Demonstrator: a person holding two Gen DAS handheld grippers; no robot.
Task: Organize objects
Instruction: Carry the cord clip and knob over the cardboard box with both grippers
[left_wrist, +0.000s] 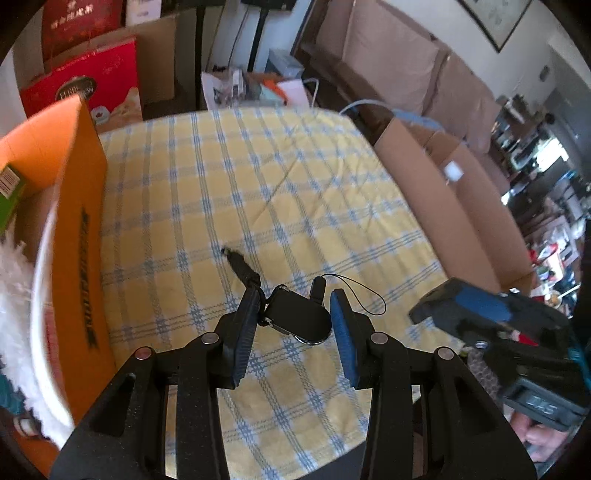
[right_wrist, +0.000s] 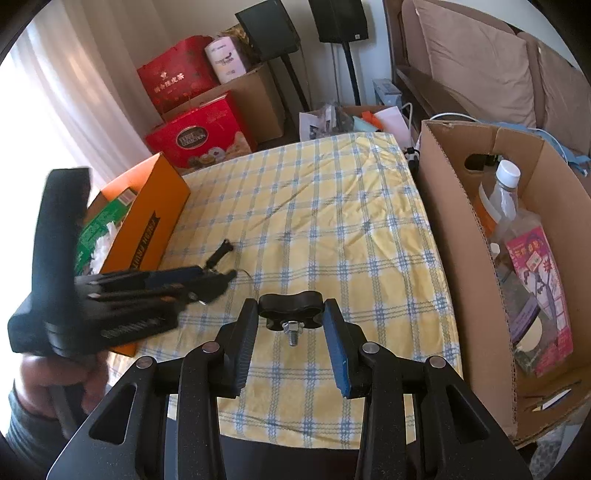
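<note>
My left gripper (left_wrist: 293, 304) is closed around a small black device (left_wrist: 299, 317) with a strap and a thin cord loop, held just over the yellow checked tablecloth (left_wrist: 258, 192). It also shows in the right wrist view (right_wrist: 212, 282), blurred. My right gripper (right_wrist: 290, 308) is shut on a black knob (right_wrist: 290, 304) with a metal bolt pointing down, held above the cloth. The right gripper also shows at the right of the left wrist view (left_wrist: 417, 314).
An orange box (right_wrist: 147, 225) with a green packet and white fluff stands at the table's left edge. An open cardboard box (right_wrist: 461, 229) with a bottle and packets stands at the right. Red gift boxes, speakers and a sofa lie beyond.
</note>
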